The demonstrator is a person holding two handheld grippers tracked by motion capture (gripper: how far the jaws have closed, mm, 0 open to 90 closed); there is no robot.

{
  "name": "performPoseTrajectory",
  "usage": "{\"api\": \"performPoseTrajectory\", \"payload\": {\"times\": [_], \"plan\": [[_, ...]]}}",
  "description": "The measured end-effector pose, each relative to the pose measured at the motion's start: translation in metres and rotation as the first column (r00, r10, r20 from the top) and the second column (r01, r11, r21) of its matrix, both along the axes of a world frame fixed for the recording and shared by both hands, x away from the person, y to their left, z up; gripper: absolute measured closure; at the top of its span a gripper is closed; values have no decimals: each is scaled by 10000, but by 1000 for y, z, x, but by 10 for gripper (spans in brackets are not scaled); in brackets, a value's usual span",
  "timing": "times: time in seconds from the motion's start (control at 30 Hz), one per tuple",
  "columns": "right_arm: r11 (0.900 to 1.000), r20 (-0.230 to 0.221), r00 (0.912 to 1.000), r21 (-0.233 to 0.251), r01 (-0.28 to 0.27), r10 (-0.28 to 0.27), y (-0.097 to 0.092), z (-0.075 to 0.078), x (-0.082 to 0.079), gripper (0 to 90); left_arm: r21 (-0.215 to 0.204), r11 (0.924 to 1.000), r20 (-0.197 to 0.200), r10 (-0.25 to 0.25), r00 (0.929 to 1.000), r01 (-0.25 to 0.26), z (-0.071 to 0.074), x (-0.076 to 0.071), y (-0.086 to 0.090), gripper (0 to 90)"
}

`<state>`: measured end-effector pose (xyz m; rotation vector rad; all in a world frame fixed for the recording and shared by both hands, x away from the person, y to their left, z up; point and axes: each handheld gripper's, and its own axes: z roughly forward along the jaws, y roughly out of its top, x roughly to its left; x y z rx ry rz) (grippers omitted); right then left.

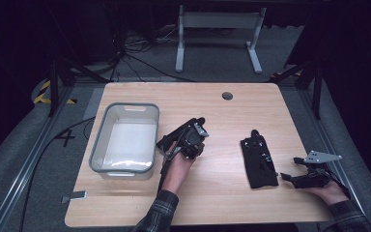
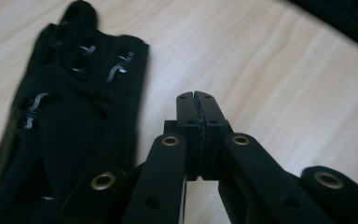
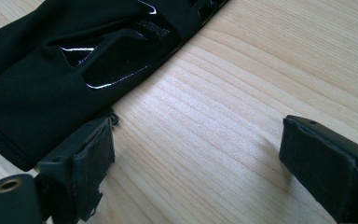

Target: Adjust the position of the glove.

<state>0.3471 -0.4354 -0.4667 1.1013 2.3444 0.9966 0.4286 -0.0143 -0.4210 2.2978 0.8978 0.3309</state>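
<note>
The black glove lies flat on the light wooden desk, on its right half, well apart from the desk's edges. In the high view it runs lengthwise from near to far, with its fingers at the far end and its wider cuff toward the near edge, tilted slightly so the fingertips lean left. The fabric is matte, soft and dark, marked with small glossy printed patches that catch the light on the back of the hand and along the fingers. Its fingers lie close together, not spread. In the right gripper view the cuff hem rests on the wood.
</note>
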Motion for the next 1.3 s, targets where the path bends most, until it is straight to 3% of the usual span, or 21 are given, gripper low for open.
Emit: {"api": "performPoseTrajectory", "payload": {"times": [0.37,0.6,0.63,0.93,1.3], "plan": [[10000,-5,10000,-1,-3,3,0,0,0,106,189,9970,-41,753,9971,-752,-11,37,-1,898],[10000,-5,10000,1,-5,5,0,0,0,106,561,9947,-248,873,9959,-858,-26,48,-5,898],[10000,-3,10000,0,-3,3,0,0,0,106,433,9953,-264,879,9958,-867,-28,49,-5,898],[10000,-3,10000,3,-2,2,0,0,0,106,165,9977,-575,659,9962,-650,-28,47,-6,900],[10000,-12,10000,1,-4,4,0,0,0,106,-283,9986,-1007,-484,9937,457,-28,30,-31,900]]}}
